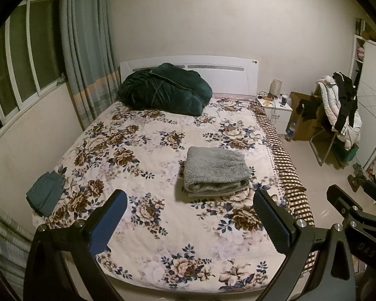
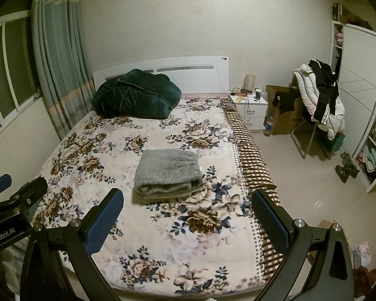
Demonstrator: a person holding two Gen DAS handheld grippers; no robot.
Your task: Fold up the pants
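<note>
A folded grey fluffy pair of pants point(image 1: 215, 171) lies on the floral bedspread point(image 1: 148, 135), right of the bed's middle; it also shows in the right wrist view point(image 2: 168, 171). My left gripper point(image 1: 190, 213) is open and empty, held above the foot of the bed, short of the pants. My right gripper point(image 2: 186, 213) is open and empty too, beside the left one; part of it shows at the right edge of the left wrist view point(image 1: 358, 208). Neither gripper touches the pants.
A folded blue-grey garment point(image 1: 46, 195) lies at the bed's left edge. A dark green bundled blanket point(image 1: 165, 89) sits by the headboard. To the right stand a white nightstand point(image 2: 249, 106), a cardboard box point(image 2: 285, 115), a chair heaped with clothes point(image 2: 320, 100) and a wardrobe point(image 2: 358, 95).
</note>
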